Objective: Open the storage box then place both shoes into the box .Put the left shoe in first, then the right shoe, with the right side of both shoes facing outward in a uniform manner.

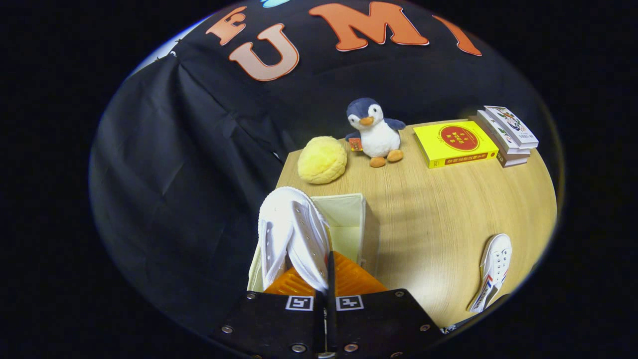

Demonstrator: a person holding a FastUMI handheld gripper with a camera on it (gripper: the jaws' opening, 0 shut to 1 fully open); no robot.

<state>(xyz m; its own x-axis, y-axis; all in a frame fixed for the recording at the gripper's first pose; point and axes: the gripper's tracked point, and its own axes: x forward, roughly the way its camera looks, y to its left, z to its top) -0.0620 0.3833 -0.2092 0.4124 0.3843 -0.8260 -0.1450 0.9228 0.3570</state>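
Observation:
My gripper (326,281) is shut on a white canvas shoe (291,234), its orange fingers (354,276) pinching the shoe's edge. The shoe hangs toe-forward over the open cream fabric storage box (349,219), at the box's left side. The box stands on the wooden table just ahead of the fingers, its inside partly hidden by the shoe. A second white shoe (493,269) with a red and blue stripe on its side lies on the table well to the right of the box, apart from the gripper.
Beyond the box sit a yellow round plush (322,159) and a penguin plush toy (374,130). A yellow book (454,143) and a stack of books (508,134) lie at the far right. The wooden table (438,209) ends at a drop left of the box.

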